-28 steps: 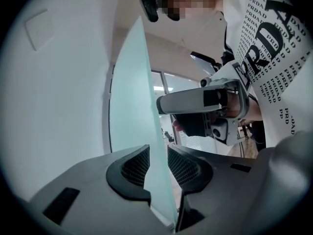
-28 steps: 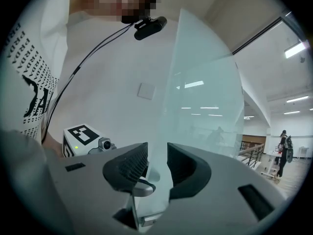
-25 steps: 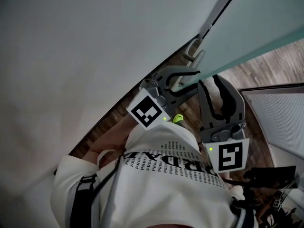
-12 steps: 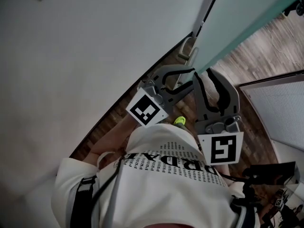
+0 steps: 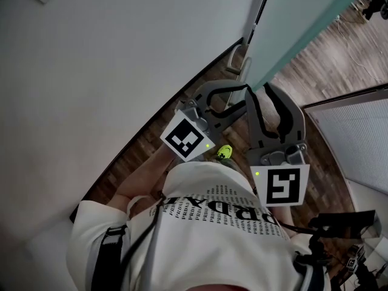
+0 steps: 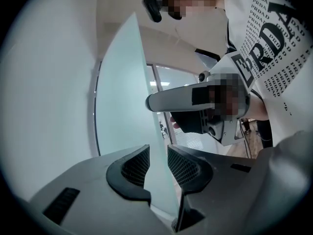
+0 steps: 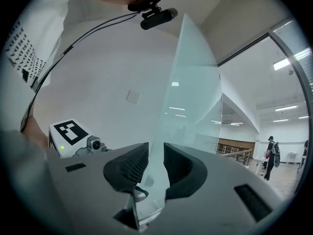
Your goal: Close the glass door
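Observation:
The frosted glass door (image 5: 297, 23) stands at the upper right, its free edge running down to a metal handle (image 5: 238, 58). My left gripper (image 5: 240, 100) and right gripper (image 5: 262, 94) meet side by side at the door's lower edge. In the left gripper view the door's pane (image 6: 122, 106) passes between the left gripper's (image 6: 157, 165) mesh pads, which close on it. The right gripper (image 7: 155, 163) is likewise shut on the door's pane (image 7: 190, 111), with a metal piece (image 7: 139, 196) showing low between its jaws.
A white curved wall (image 5: 121, 53) fills the left, close to the door's edge. Wood floor (image 5: 315, 71) lies beyond the door, and a ribbed white panel (image 5: 357, 132) is at the right. A person (image 7: 270, 155) stands far off in the hall.
The door's lower edge has swung round toward the white wall, and both grippers have gone with it, a little up and left, still on the glass.

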Demonstrator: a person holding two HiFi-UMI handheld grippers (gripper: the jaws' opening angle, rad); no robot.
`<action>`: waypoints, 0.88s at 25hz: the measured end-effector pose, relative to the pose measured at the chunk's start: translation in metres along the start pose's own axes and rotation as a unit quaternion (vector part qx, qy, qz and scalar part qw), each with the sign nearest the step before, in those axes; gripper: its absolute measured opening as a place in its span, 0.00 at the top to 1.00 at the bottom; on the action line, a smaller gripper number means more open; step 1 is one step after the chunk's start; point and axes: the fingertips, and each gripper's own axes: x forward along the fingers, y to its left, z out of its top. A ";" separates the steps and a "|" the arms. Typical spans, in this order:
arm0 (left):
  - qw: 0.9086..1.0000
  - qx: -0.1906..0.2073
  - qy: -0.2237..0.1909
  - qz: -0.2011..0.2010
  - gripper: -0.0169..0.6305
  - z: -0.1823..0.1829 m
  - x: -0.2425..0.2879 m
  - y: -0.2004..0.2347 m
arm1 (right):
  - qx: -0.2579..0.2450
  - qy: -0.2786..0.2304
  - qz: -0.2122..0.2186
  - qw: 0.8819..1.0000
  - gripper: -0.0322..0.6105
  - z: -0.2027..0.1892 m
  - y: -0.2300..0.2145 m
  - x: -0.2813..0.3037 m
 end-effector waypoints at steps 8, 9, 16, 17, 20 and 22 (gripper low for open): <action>0.999 -0.023 -0.011 -0.031 0.82 0.018 0.021 -0.026 | 0.002 0.008 -0.017 1.000 0.82 0.002 -0.021 -0.033; 0.999 -0.027 -0.011 -0.037 0.82 0.019 0.024 -0.031 | 0.000 0.009 -0.027 1.000 0.82 0.001 -0.024 -0.038; 0.997 -0.031 -0.006 -0.067 0.80 0.027 0.077 -0.067 | 0.031 0.015 -0.082 0.996 0.82 -0.019 -0.073 -0.077; 0.997 -0.027 -0.009 -0.070 0.81 0.029 0.085 -0.074 | 0.032 0.015 -0.092 0.995 0.82 -0.021 -0.080 -0.084; 0.996 -0.020 -0.024 -0.085 0.80 0.039 0.093 -0.084 | 0.022 0.021 -0.120 0.992 0.82 -0.020 -0.089 -0.095; 0.995 -0.012 -0.024 -0.095 0.80 0.042 0.101 -0.085 | 0.013 0.024 -0.130 0.991 0.82 -0.019 -0.096 -0.097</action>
